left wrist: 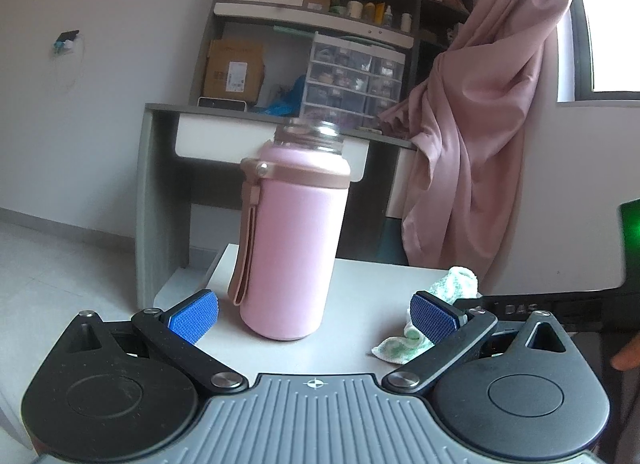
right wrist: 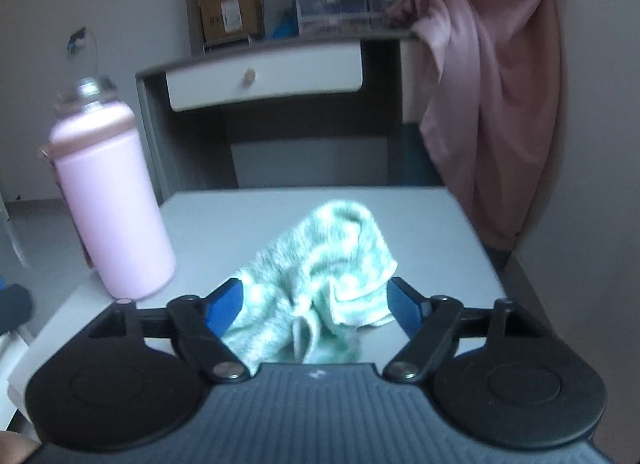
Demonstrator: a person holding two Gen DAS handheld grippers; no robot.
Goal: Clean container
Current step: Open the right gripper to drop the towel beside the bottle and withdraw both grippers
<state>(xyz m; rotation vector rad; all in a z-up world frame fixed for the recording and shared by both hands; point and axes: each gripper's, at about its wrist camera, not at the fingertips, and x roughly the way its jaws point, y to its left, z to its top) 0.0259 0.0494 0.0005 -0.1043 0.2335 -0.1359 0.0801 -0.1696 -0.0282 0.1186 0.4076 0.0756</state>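
Upright on the white tabletop (left wrist: 360,284) stands the pink bottle (left wrist: 288,240), its long axis vertical and its open, lidless glass mouth pointing straight up; a carry strap hangs down the side of it that faces left in the left wrist view. Standing so, with the neck exposed, the bottle offers both its body for a hold and its mouth for wiping. To the right of the bottle, apart from it, lies a crumpled green-and-white cloth (right wrist: 320,272). The left hand-held gripper (left wrist: 314,314) faces the bottle with its blue pads spread wide and nothing between them, the bottle just ahead of the gap, which looks suited to steadying it. The right hand-held gripper (right wrist: 316,304) is also released, its fingers straddling the cloth to either side without pinching it. Whether the cloth is about to be taken up or has just been let go, this scene cannot settle.
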